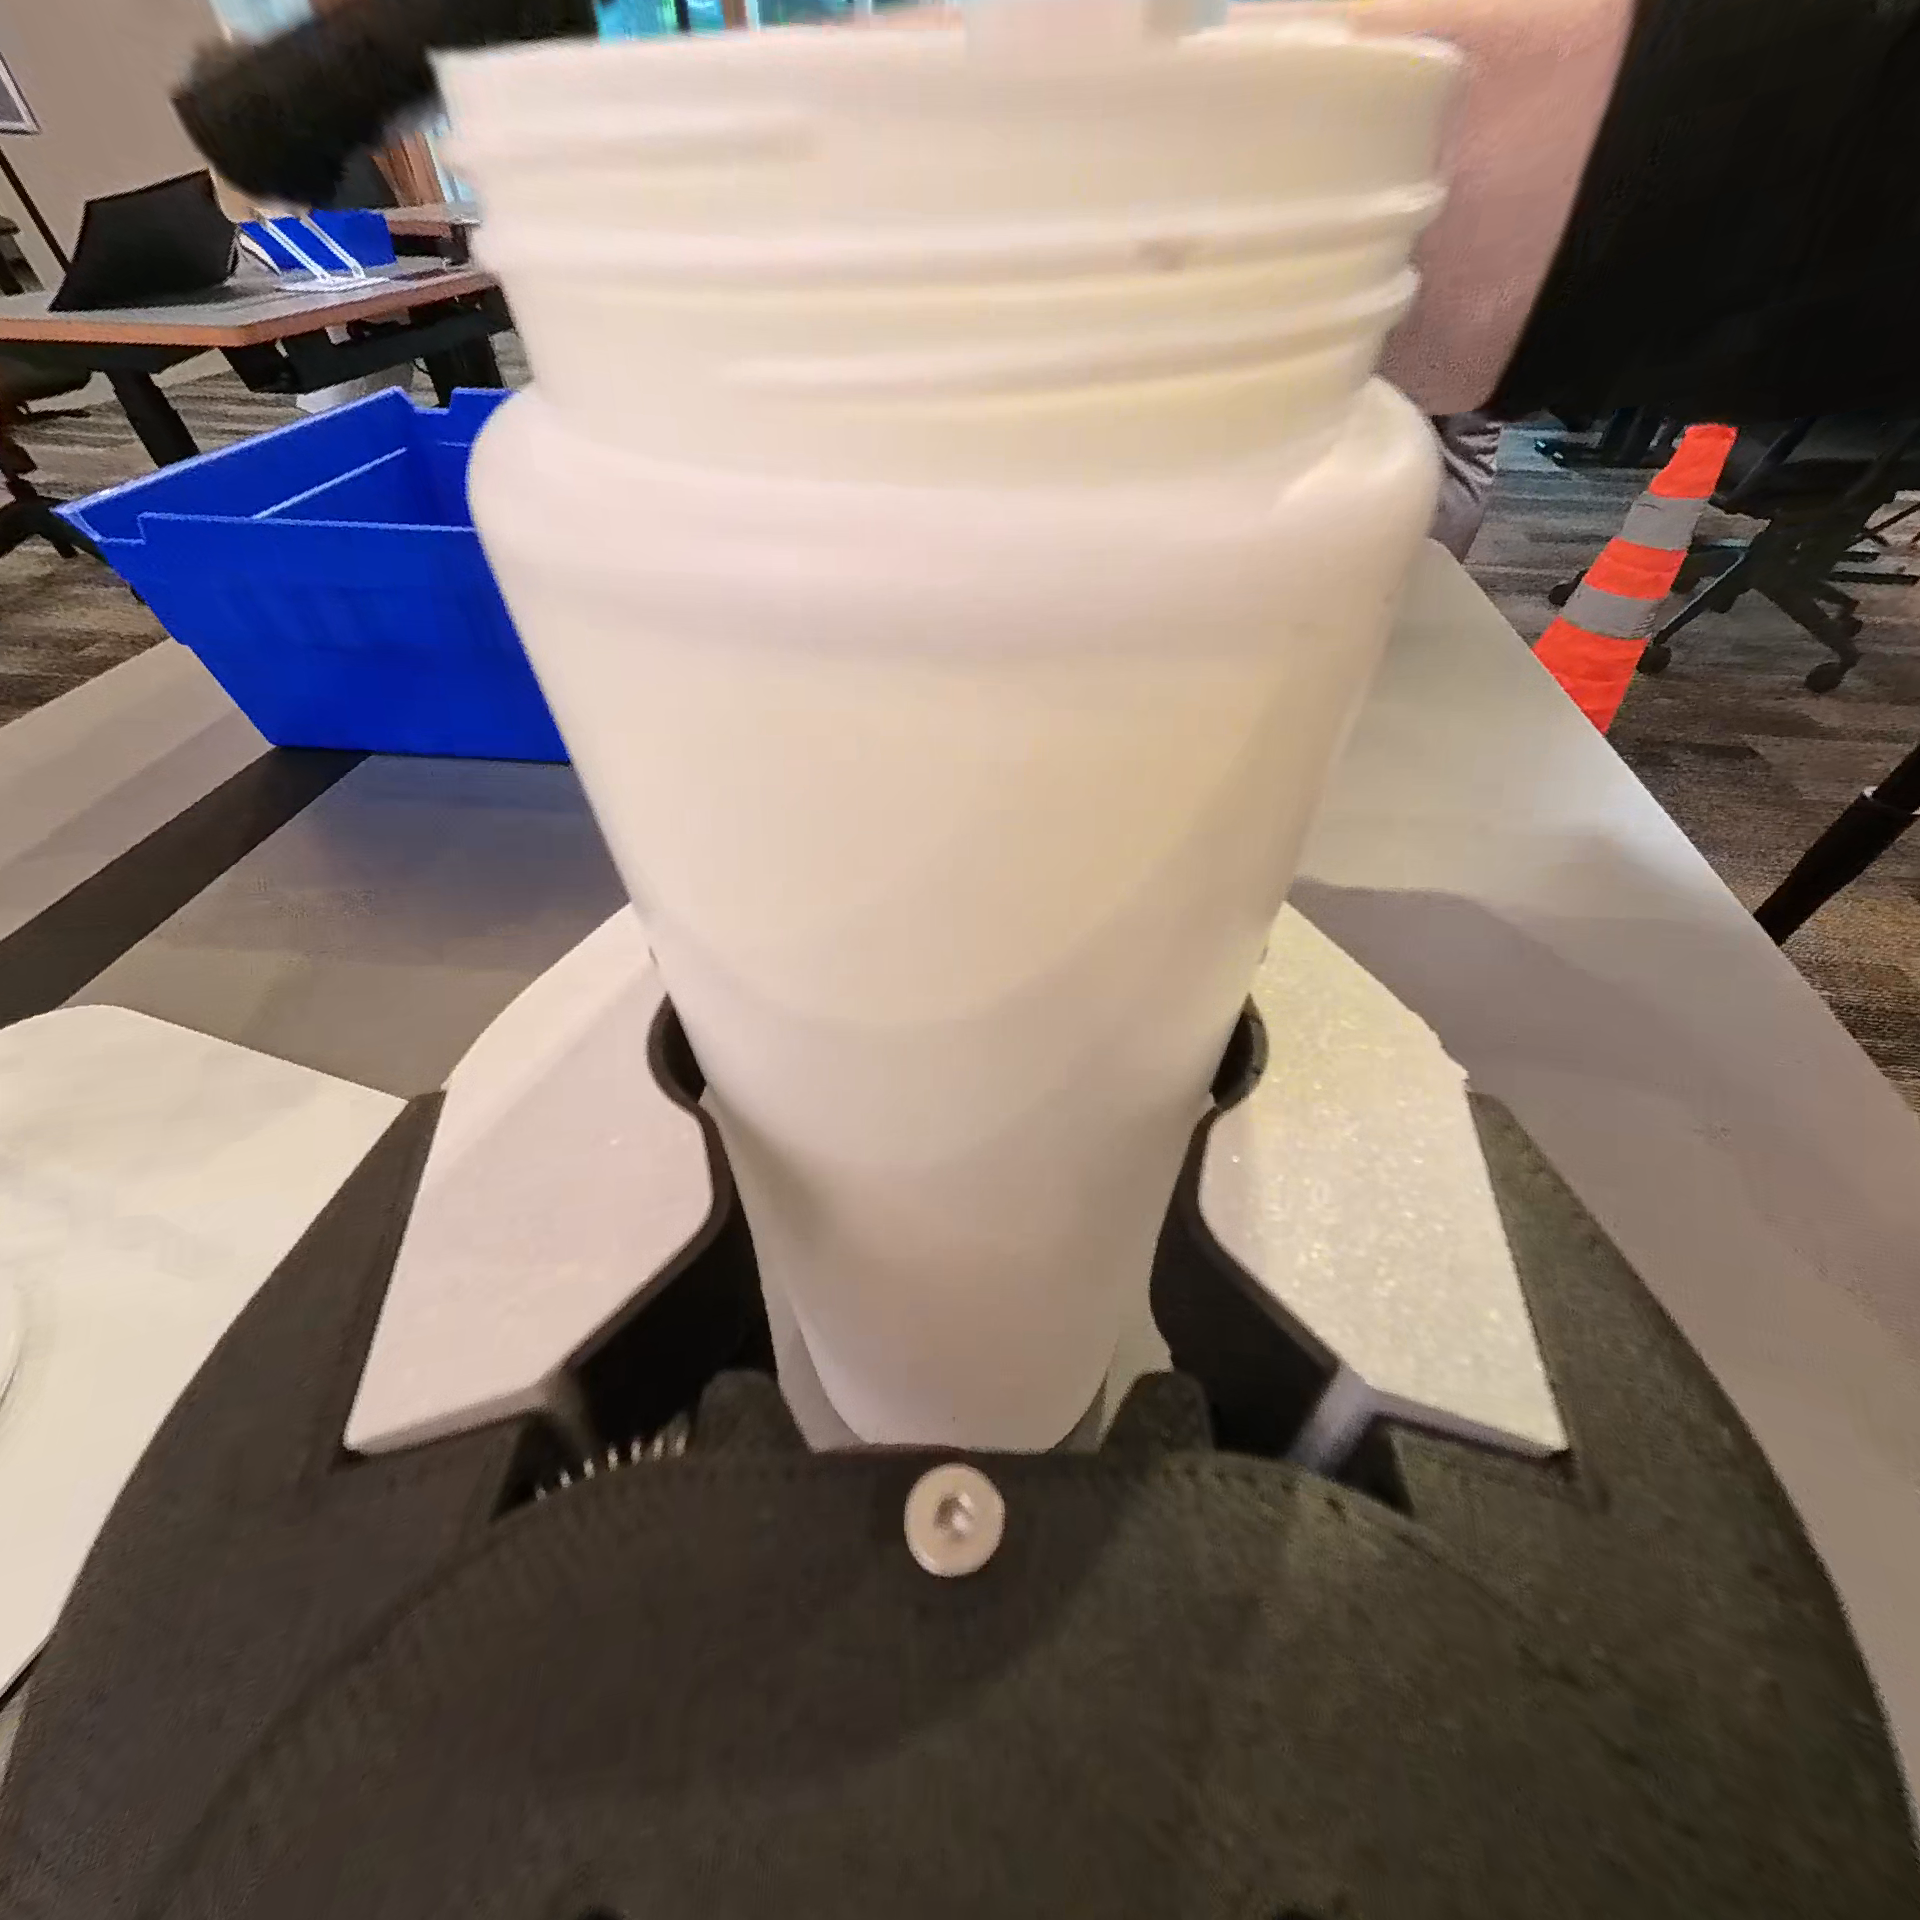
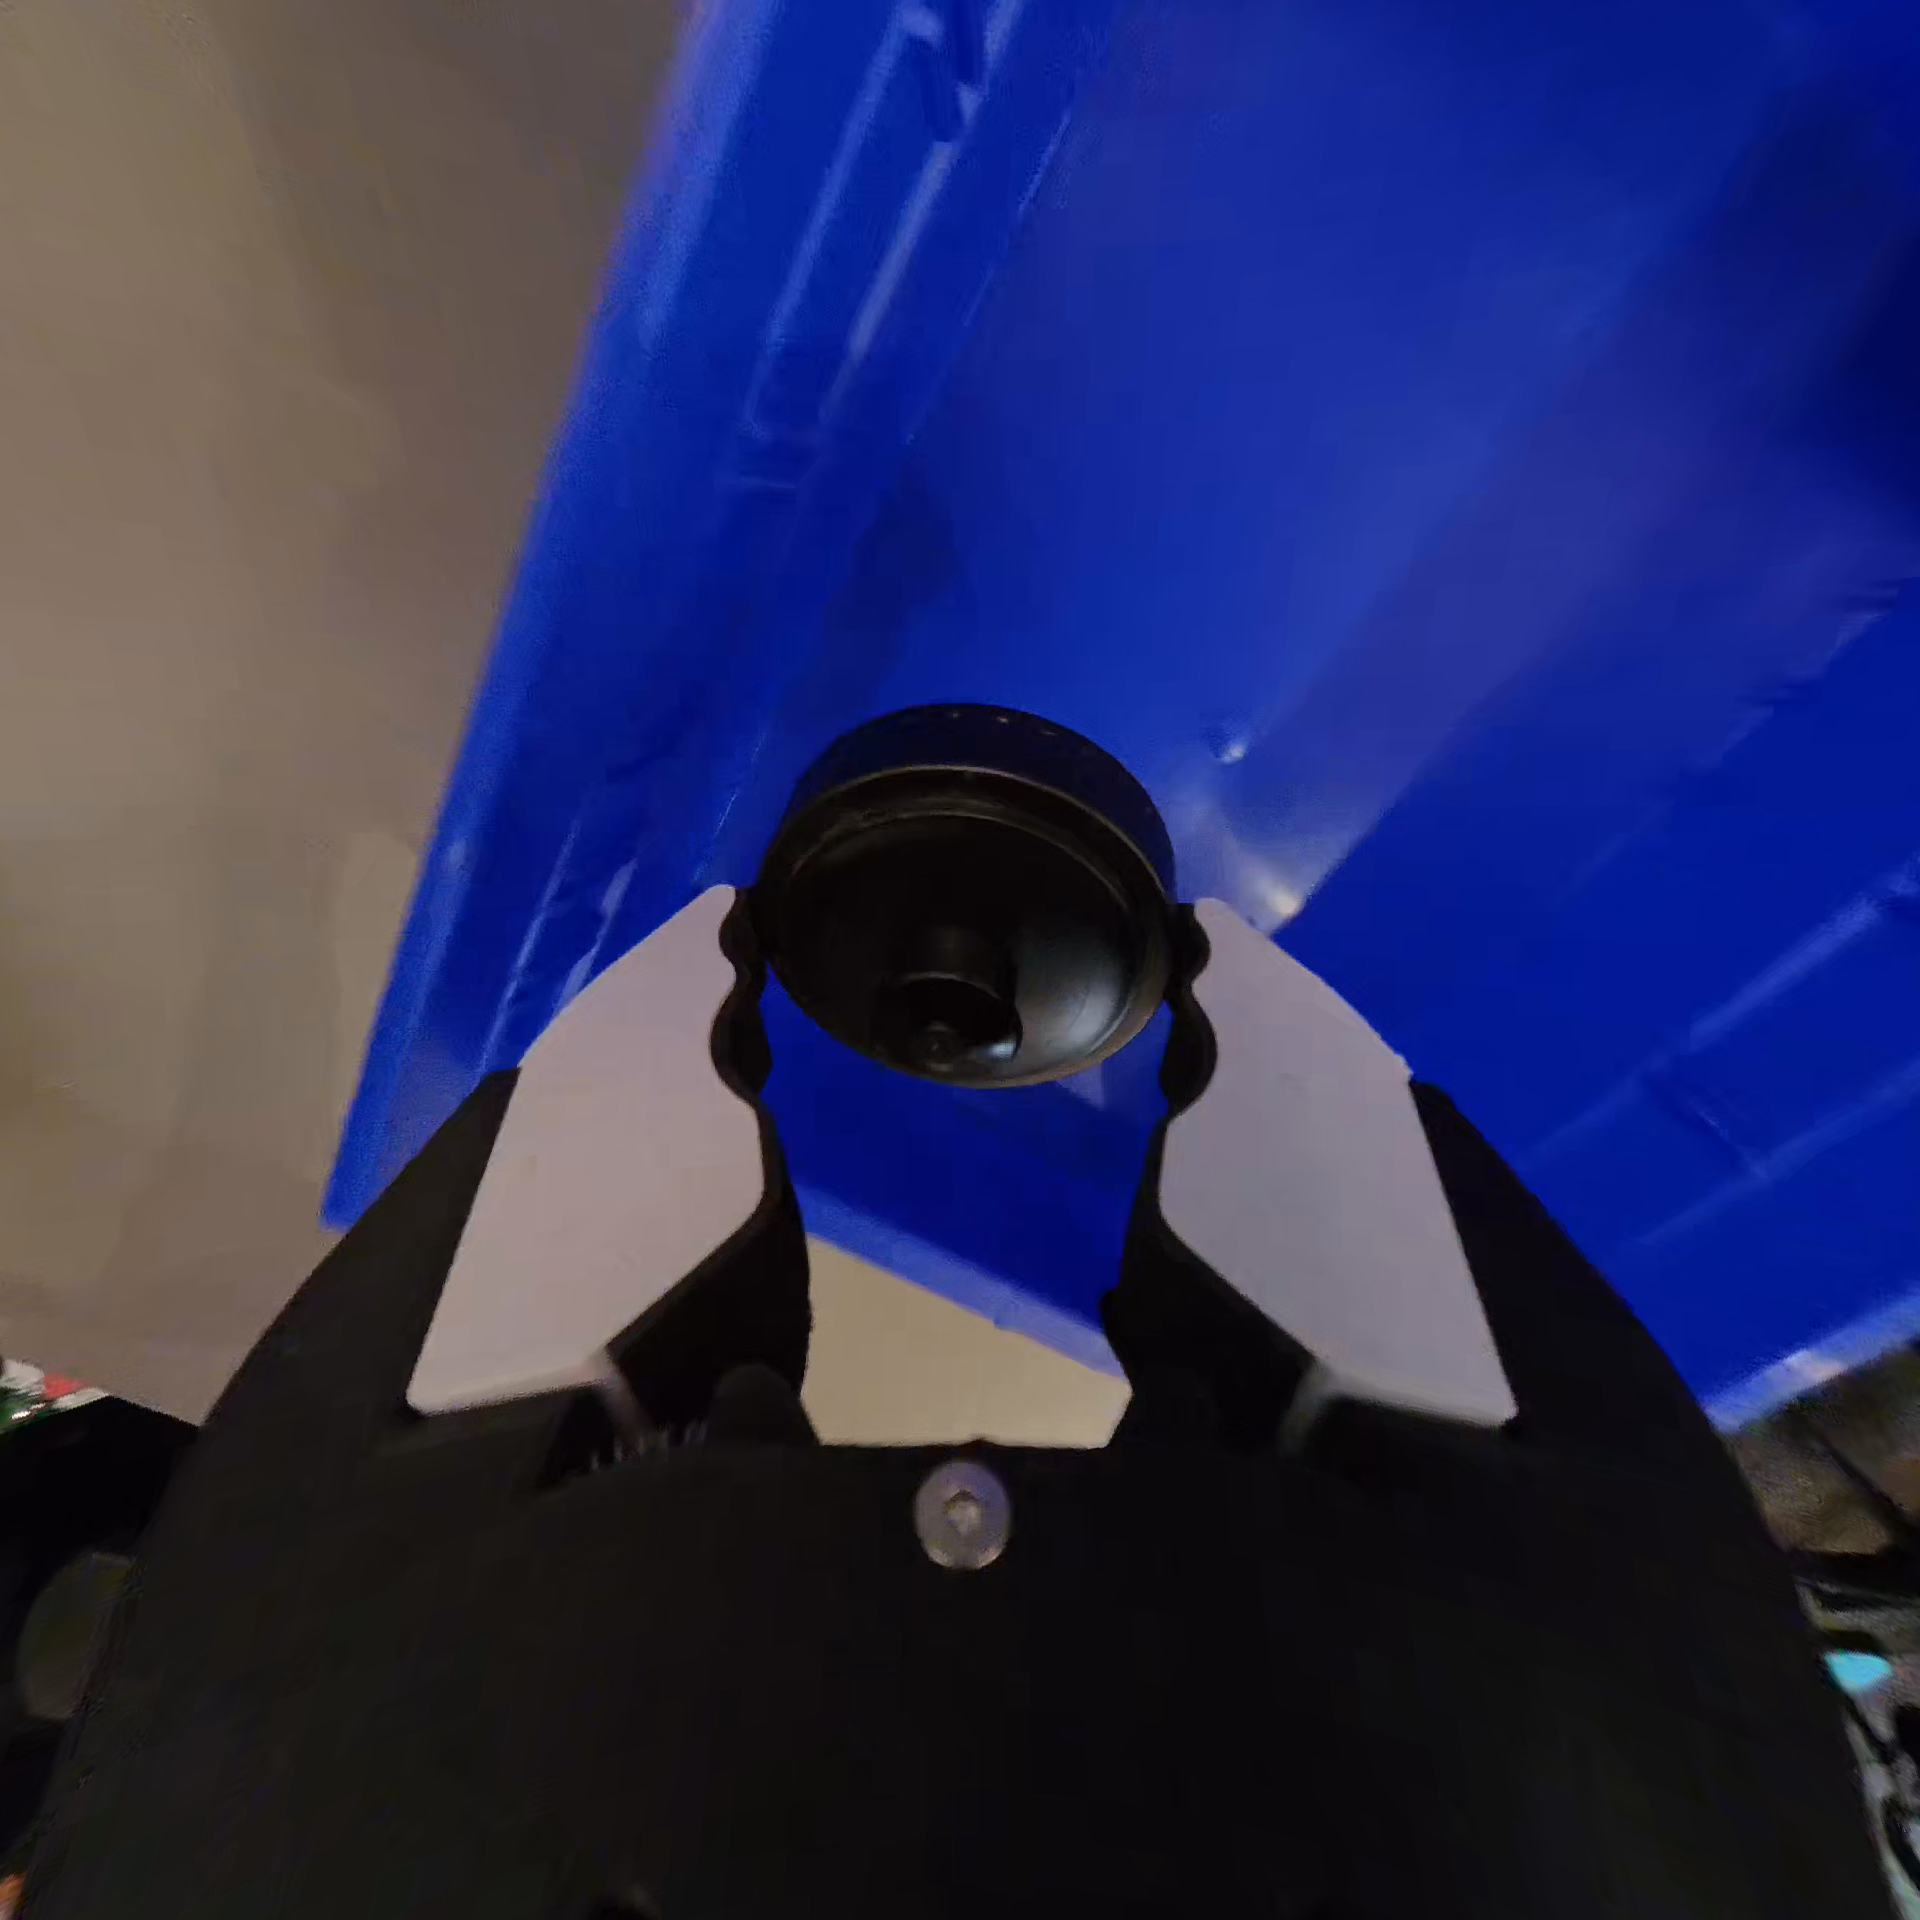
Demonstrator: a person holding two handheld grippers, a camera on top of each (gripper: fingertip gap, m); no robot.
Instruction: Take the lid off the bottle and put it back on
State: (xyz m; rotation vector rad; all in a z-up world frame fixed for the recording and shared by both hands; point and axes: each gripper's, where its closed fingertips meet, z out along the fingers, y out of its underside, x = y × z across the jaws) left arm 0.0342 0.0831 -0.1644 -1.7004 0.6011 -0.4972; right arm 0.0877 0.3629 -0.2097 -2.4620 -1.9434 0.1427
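A white plastic bottle fills the left wrist view, with its bare threaded neck uncovered at the top. My left gripper is shut on the bottle's lower body and holds it above the table. In the right wrist view my right gripper is shut on a round black lid, held by its rim with the underside facing the camera, over a blue bin. A dark blurred part of the other gripper shows at the top left of the left wrist view.
A blue plastic bin stands on the grey table to the left behind the bottle; it fills the background of the right wrist view. An orange traffic cone and office chairs stand on the floor at right. A person stands behind the bottle.
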